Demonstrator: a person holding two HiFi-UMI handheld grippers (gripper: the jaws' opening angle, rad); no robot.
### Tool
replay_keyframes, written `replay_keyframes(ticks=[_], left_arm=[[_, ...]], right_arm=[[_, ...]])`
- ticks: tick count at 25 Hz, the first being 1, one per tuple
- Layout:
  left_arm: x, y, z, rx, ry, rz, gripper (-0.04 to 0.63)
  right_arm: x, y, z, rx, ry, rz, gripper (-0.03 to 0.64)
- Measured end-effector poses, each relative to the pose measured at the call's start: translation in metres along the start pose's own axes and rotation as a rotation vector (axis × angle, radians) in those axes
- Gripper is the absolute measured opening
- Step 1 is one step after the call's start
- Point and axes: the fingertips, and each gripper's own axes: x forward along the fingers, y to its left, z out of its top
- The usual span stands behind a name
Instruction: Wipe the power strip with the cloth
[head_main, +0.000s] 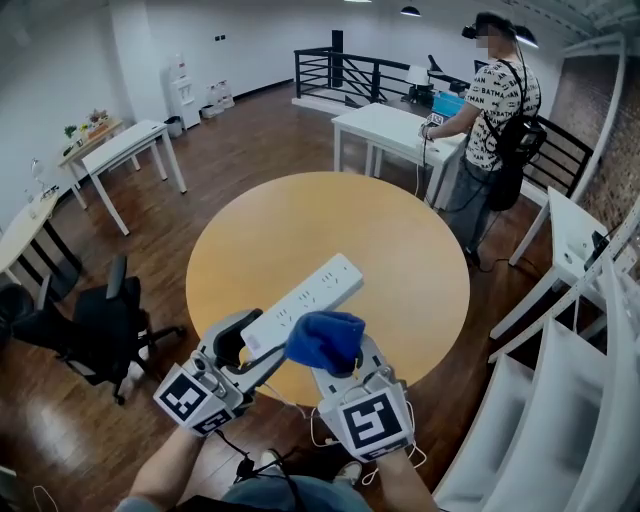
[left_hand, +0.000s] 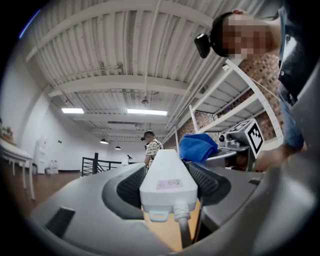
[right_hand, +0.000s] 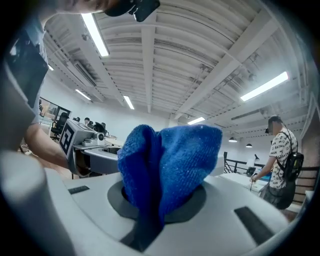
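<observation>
While its jaws stand fairly wide, the left tool (head_main: 250, 348) is clamped on the cord end of the white power strip (head_main: 310, 292), with its pads pressing the strip's two long sides. A small pink label (left_hand: 168, 184) sits on that end, its writing too faint to read. The right tool (head_main: 345, 362) is closed on a bunched blue cloth (head_main: 325, 342). The cloth overlaps the strip just beside the left tool, though I cannot tell if they touch. The strip is held over the near edge of the round wooden bench (head_main: 400, 250).
</observation>
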Motion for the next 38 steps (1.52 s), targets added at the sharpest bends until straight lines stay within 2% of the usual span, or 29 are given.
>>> replay_keyframes(ticks=[3,5,9,12,16,18,22,26,29,31,34,38], left_arm=[[0.005,-0.005,0.002,0.045,0.002,-0.013,0.284],[0.006,-0.010,-0.004,0.073,0.044,-0.024,0.282],[0.010,-0.023,-0.022,0.133,0.137,-0.063,0.282],[0.014,-0.033,-0.034,0.198,0.187,-0.066,0.282],[0.020,-0.043,-0.046,0.213,0.221,-0.065,0.282],[0.021,-0.047,-0.048,0.220,0.225,-0.070,0.282],[0.016,-0.046,-0.046,0.191,0.200,-0.067,0.282],[-0.001,-0.029,-0.034,0.097,0.145,-0.053,0.282],[-0.013,-0.027,-0.018,0.055,0.095,-0.099,0.282],[-0.018,-0.036,-0.008,0.052,0.071,-0.159,0.284],[-0.021,-0.056,-0.003,0.110,0.066,-0.253,0.284],[-0.010,-0.077,-0.012,0.221,0.112,-0.295,0.284]], right_arm=[[-0.004,-0.006,0.002,0.049,0.002,0.007,0.054],[-0.005,-0.008,0.006,0.064,0.001,0.007,0.052],[-0.001,-0.023,0.030,0.010,0.034,0.020,0.053],[0.018,-0.040,0.048,-0.034,0.114,0.063,0.052],[0.053,-0.030,0.041,0.092,0.294,0.135,0.052],[0.064,-0.023,0.038,0.107,0.333,0.146,0.052],[0.064,-0.033,0.038,0.067,0.294,0.110,0.052],[0.034,-0.091,0.045,0.105,0.148,-0.030,0.052],[0.016,-0.137,0.045,0.155,0.049,-0.098,0.052],[0.014,-0.148,0.046,0.163,0.014,-0.069,0.052],[0.026,-0.135,0.053,0.142,0.023,0.066,0.052],[0.048,-0.096,0.047,0.109,0.248,0.227,0.052]])
